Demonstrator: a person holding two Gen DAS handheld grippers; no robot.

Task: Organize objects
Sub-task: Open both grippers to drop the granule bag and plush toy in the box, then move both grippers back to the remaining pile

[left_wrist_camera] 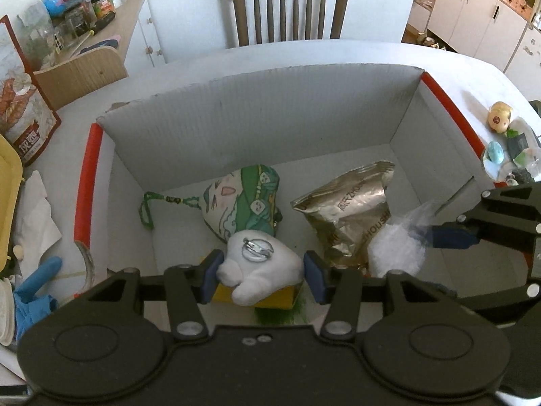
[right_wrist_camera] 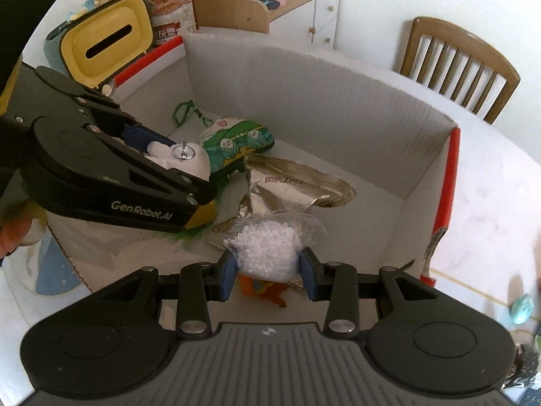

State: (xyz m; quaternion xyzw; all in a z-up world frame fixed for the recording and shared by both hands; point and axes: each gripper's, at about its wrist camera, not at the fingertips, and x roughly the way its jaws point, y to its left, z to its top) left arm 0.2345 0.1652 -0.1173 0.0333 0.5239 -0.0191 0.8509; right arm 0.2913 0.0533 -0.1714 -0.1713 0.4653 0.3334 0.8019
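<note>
Over the open white corrugated cardboard box with red-taped edges [left_wrist_camera: 338, 108], the left wrist view shows the left gripper [left_wrist_camera: 262, 272] with its blue pads pressed against both sides of a white plush toy bearing a round metal badge [left_wrist_camera: 258, 262]. Jaws are partly closed and gripping the toy. Beneath it sits a yellow block-shaped item [left_wrist_camera: 284, 296], with green fuzz below that. On the box floor lie a green-and-cream printed fabric pouch with a green cord loop [left_wrist_camera: 245, 199] and a crumpled gold foil packet [left_wrist_camera: 351, 209]. At the right edge, the right gripper [left_wrist_camera: 436, 237] holds a clear plastic bag of small white beads [left_wrist_camera: 395, 250]. Outside the box on the white table [left_wrist_camera: 338, 52], a blue rubber glove [left_wrist_camera: 33, 291] lies to the left.

Right wrist view: the right gripper [right_wrist_camera: 268, 270] has its jaws partly closed on the bead bag [right_wrist_camera: 267, 248], both pads touching it, above the box interior. An orange item [right_wrist_camera: 267, 289] lies beneath. The left gripper [right_wrist_camera: 169, 160] carries the plush toy [right_wrist_camera: 182, 157] just beside the pouch [right_wrist_camera: 236, 138]. The foil packet [right_wrist_camera: 287, 186] lies between the two grippers. A yellow slotted container [right_wrist_camera: 104, 40] stands beyond the box wall.
</note>
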